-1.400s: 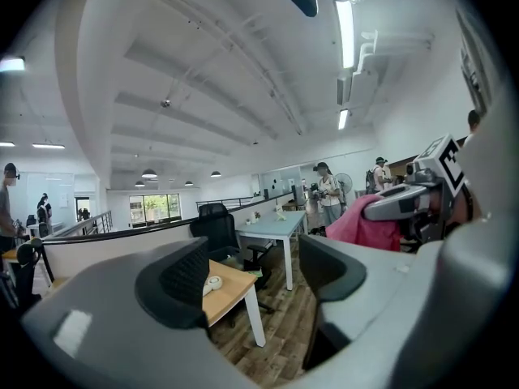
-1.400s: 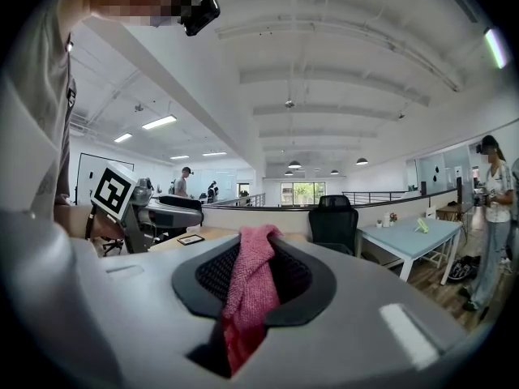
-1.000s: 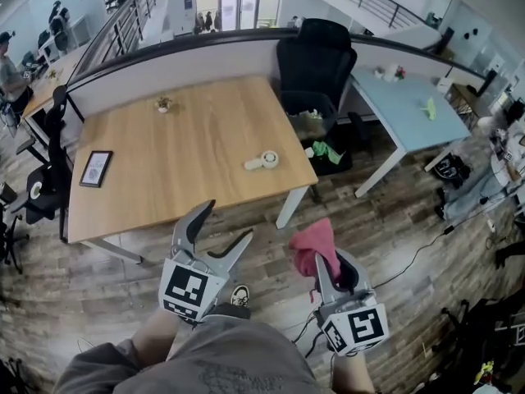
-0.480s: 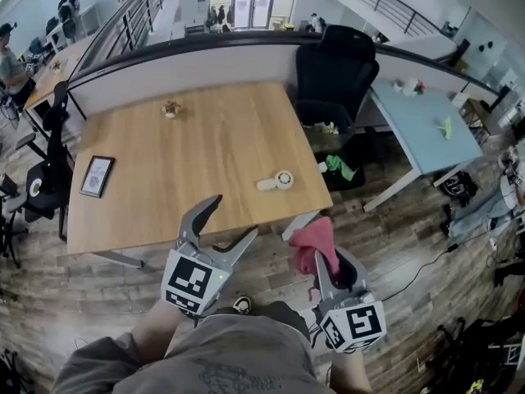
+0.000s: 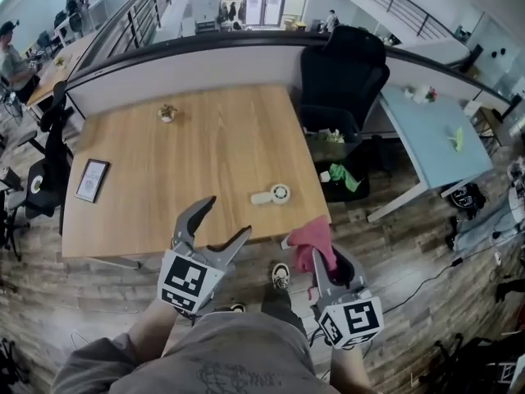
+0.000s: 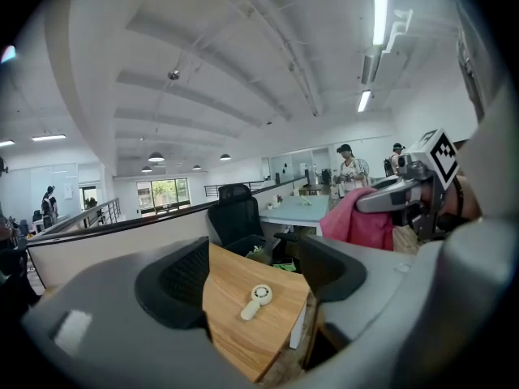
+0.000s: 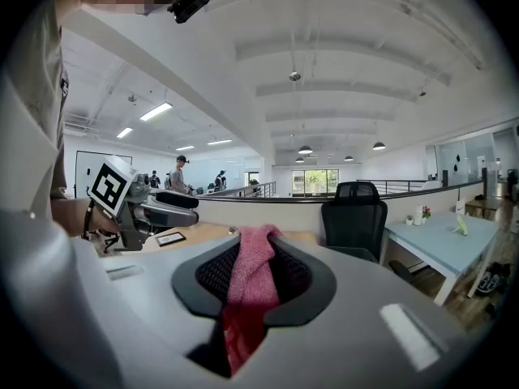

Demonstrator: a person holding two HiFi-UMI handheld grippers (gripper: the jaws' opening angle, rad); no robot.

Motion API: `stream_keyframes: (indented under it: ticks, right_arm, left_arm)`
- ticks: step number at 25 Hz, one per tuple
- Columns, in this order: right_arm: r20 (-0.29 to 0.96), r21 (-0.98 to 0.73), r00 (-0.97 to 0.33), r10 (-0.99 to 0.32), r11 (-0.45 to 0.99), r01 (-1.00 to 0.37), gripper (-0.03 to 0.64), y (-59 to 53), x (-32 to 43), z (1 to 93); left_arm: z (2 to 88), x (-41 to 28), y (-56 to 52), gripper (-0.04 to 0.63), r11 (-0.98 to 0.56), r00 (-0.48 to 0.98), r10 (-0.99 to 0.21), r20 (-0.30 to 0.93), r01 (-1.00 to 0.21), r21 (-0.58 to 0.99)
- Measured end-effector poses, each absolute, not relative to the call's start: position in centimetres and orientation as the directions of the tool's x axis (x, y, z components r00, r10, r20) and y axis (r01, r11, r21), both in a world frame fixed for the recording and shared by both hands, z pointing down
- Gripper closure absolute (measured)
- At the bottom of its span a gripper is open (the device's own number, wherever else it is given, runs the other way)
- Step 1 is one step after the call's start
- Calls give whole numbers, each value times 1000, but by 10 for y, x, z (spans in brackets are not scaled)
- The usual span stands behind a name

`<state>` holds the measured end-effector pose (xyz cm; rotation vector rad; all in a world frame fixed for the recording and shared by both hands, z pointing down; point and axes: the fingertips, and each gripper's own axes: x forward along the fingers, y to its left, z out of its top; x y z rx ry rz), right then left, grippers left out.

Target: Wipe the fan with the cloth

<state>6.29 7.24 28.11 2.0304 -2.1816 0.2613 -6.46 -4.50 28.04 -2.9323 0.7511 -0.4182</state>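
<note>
A small cream hand-held fan (image 5: pixel 271 194) lies flat on the wooden table (image 5: pixel 180 171), near its front right corner; the left gripper view shows the fan (image 6: pixel 257 297) between the jaws, well ahead. My left gripper (image 5: pixel 223 224) is open and empty, held before the table's front edge. My right gripper (image 5: pixel 324 259) is shut on a pink cloth (image 5: pixel 312 240), which stands up from the jaws (image 7: pixel 250 290). Both grippers hang short of the table, apart from the fan.
On the table are a framed card (image 5: pixel 92 179) at the left and a small plant (image 5: pixel 166 113) at the back. A black office chair (image 5: pixel 343 80) and a bin (image 5: pixel 328 146) stand to the right, with a light blue table (image 5: pixel 435 134) beyond. My shoe (image 5: pixel 280 275) shows on the wood floor.
The table and fan have drawn closer in the head view as I stepped forward. Both grippers keep their pose; the cloth stays held.
</note>
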Motion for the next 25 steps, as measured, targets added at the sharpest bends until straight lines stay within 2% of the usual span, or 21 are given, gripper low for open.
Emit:
stream_keyframes:
  ticks: [13,25]
  right_arm:
    - [233,-30,-282,-931,283,-959,543,-23,163,282]
    - [240,-48,-428,-872,429,-902,543,-76,205,293]
  left_arm:
    - [285,15,-104,249,-783,733,-621,277,-598,-172]
    - [301,37,-118,249,-679,615,-725,310,-715,-167]
